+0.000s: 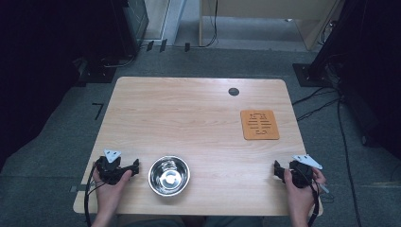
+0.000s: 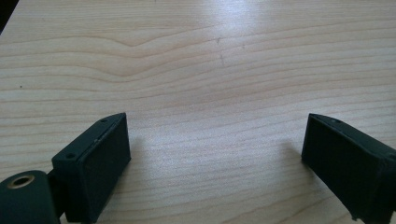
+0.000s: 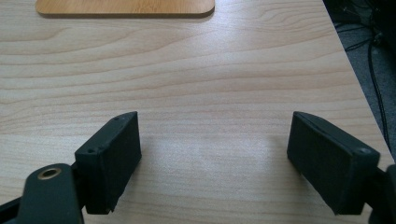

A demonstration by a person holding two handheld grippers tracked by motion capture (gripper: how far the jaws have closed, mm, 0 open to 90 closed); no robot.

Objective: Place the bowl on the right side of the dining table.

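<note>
A shiny steel bowl (image 1: pixel 169 175) sits near the front edge of the wooden table (image 1: pixel 189 118), left of centre. An orange-brown square mat (image 1: pixel 259 124) with cut-out slots lies at the right; its near edge is the mat (image 3: pixel 125 8) at the top of the right gripper view. My left gripper (image 1: pixel 135 167) rests on the table just left of the bowl, in a person's hand. Its jaws stand wide apart over bare wood, left gripper (image 2: pixel 215 149). At the table's front right corner a hand holds my right gripper (image 1: pixel 276 170), also open and empty, right gripper (image 3: pixel 215 154).
A round dark cable hole (image 1: pixel 233 91) sits at the table's far edge. Cables (image 1: pixel 321 101) trail on the grey floor to the right, and dark equipment stands (image 1: pixel 309 73) flank the table. The table's right edge (image 3: pixel 355 79) runs close by the right gripper.
</note>
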